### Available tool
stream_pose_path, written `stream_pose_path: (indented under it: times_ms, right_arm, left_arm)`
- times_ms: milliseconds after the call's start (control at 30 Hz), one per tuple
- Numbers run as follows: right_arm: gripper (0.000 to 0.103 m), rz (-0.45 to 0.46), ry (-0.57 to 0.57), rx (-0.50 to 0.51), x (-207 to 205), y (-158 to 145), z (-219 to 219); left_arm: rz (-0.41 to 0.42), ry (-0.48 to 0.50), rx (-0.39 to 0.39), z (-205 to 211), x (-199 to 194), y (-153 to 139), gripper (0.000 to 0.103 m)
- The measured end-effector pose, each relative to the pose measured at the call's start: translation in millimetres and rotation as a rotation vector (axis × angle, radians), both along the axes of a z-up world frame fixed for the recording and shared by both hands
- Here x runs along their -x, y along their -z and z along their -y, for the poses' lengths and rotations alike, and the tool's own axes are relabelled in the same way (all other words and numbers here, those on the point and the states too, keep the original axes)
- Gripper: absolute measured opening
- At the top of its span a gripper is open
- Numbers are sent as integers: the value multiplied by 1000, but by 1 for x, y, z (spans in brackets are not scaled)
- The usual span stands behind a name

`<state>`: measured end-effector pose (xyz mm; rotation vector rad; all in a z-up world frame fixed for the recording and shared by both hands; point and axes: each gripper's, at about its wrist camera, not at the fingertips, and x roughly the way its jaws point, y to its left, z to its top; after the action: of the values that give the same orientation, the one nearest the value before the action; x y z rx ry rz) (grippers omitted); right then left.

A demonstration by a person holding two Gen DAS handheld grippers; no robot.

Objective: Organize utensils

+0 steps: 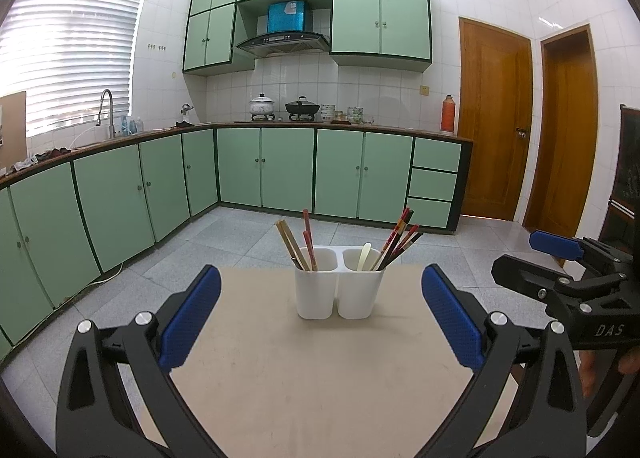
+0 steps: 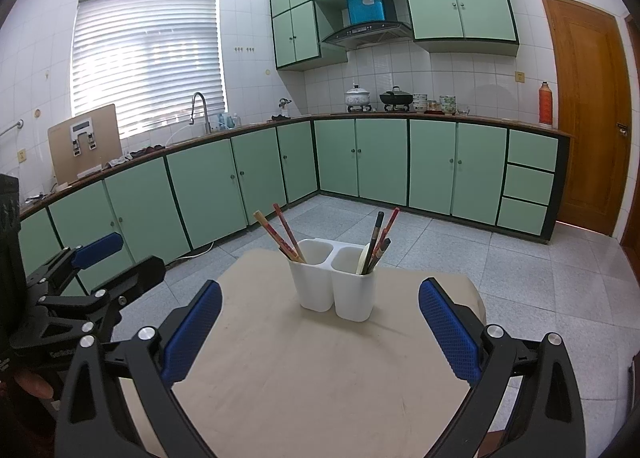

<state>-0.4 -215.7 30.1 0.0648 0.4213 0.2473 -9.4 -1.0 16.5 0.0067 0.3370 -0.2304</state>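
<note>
- The table (image 1: 320, 378) is the biggest thing in front of me: a pale, bare top with the kitchen floor and green cabinets behind it.
- My left gripper (image 1: 320, 314) is spread wide and empty, its blue pads well apart. My right gripper (image 2: 320, 322) is the same, wide and holding nothing.
- The white holder (image 1: 339, 284) stands upright near the far middle of the table, straight ahead of both grippers. It has two cups side by side, touching.
- I judge neither hand much nearer. From the left view the holder sits dead centre between my fingers; from the right view it sits just as central.
- The chopsticks (image 1: 306, 242) in the left cup stand on end, leaning a little left. Some are pale wood, some red.
- The darker chopsticks (image 1: 400, 240) in the right cup lean right, long axes near vertical, tips fanned apart.
- A cream spoon (image 1: 364, 256) pokes up in the right cup beside them.
- Any pick would be from above, closing across a stick's width near its top end. Mixed sorts suggest the sorting is not finished.
</note>
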Motion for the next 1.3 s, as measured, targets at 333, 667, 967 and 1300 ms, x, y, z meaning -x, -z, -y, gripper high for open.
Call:
stream_pose_path:
  times_ms: [333, 667, 967, 1300]
  right_arm:
    - [97, 0, 0, 0, 0, 0, 0]
    - [97, 0, 0, 1, 0, 0, 0]
    - [97, -5, -1, 5, 0, 4, 1]
    - [97, -12, -1, 11, -4, 8, 3]
  left_arm:
    - [-2, 1, -2, 0, 0, 1, 97]
    - [-7, -1, -2, 0, -3, 1, 97]
    - [-8, -1, -2, -2, -2, 1, 97]
    - [-8, -6, 5, -3, -5, 2, 97]
